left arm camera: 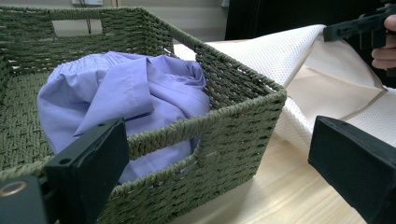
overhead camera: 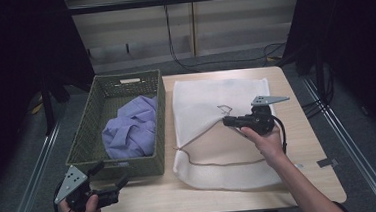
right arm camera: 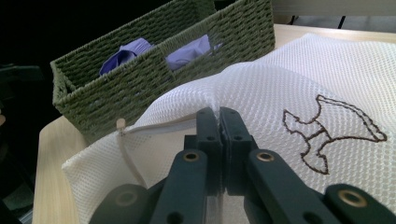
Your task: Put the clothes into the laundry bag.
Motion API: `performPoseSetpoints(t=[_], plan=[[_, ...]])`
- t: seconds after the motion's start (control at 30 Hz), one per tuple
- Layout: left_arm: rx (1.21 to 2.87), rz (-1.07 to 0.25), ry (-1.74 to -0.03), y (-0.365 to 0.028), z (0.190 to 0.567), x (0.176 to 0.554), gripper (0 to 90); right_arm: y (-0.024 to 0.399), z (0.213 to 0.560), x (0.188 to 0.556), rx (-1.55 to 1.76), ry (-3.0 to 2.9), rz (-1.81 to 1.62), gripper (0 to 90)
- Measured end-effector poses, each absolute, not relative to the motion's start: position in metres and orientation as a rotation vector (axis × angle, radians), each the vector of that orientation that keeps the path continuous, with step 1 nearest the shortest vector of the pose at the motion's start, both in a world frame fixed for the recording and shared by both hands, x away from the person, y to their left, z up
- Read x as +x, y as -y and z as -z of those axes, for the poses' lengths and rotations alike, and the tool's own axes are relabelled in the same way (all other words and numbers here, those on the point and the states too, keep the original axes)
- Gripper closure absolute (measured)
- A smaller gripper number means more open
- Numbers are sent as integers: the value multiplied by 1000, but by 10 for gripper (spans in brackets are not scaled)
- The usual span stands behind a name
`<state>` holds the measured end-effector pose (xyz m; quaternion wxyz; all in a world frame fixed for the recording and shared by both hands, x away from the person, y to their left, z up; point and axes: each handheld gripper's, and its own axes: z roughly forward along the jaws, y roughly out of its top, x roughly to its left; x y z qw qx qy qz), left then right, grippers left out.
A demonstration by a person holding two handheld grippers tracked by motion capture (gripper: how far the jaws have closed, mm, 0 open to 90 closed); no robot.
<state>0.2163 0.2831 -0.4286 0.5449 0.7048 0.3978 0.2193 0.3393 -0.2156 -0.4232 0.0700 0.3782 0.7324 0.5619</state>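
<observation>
A pale wooden table (overhead camera: 309, 142) stands on grey floor, black curtains darkening both upper corners. Centre frame lies the white mesh laundry bag (overhead camera: 201, 105), long axis running top to bottom, its opening facing left toward the green woven basket (overhead camera: 86, 143) holding a lilac garment (overhead camera: 132, 127). The right gripper (overhead camera: 225, 122) pinches the bag's upper layer, jaws clamped together on mesh. Lower left, the left gripper (overhead camera: 111, 174) hangs with jaws apart.

basket (overhead camera: 159, 118): sitting on the table's left half
shirt (overhead camera: 132, 127): lying crumpled inside basket
table (overhead camera: 314, 142): bearing both
</observation>
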Motion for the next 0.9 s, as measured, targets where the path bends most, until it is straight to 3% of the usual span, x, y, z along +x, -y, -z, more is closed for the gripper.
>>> performPoseSetpoints(t=[0.9], plan=[[1701, -484, -936, -279, 424, 220, 54, 224, 391, 359, 1094, -2178, -1753, 883]])
